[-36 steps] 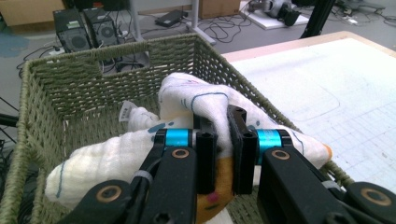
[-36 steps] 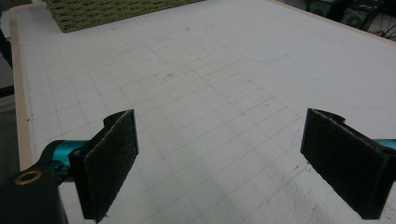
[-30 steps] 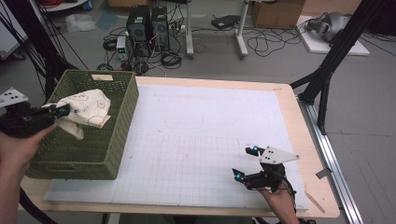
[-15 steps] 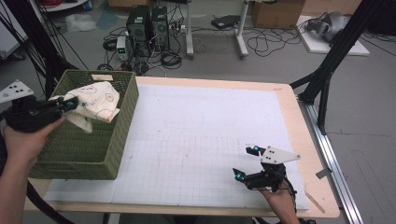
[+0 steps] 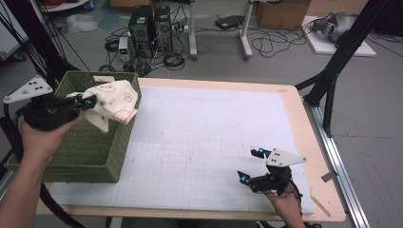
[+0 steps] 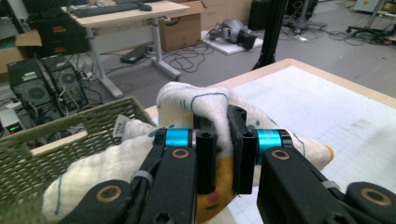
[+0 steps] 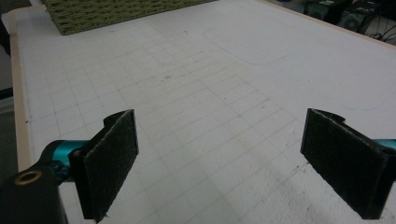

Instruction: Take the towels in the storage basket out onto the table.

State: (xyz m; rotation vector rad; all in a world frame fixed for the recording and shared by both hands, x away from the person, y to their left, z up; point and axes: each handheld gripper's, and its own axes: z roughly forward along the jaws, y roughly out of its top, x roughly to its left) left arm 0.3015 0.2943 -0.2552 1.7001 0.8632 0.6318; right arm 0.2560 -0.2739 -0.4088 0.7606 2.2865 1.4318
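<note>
Cloth (image 5: 114, 100) pinched in the left gripper (image 5: 87, 101), lifted above the right-hand rim of the green basket (image 5: 90, 154).

Jaws clamped tight on a fold near the cloth's top, the rest drooping down and partly over the rim toward the white mat (image 5: 204, 142). Open mat straight to the right of the claw, so likely a sideways carry. Right gripper (image 5: 251, 164) spread wide and empty, low at the mat's near right corner, well apart from the cloth.
</note>
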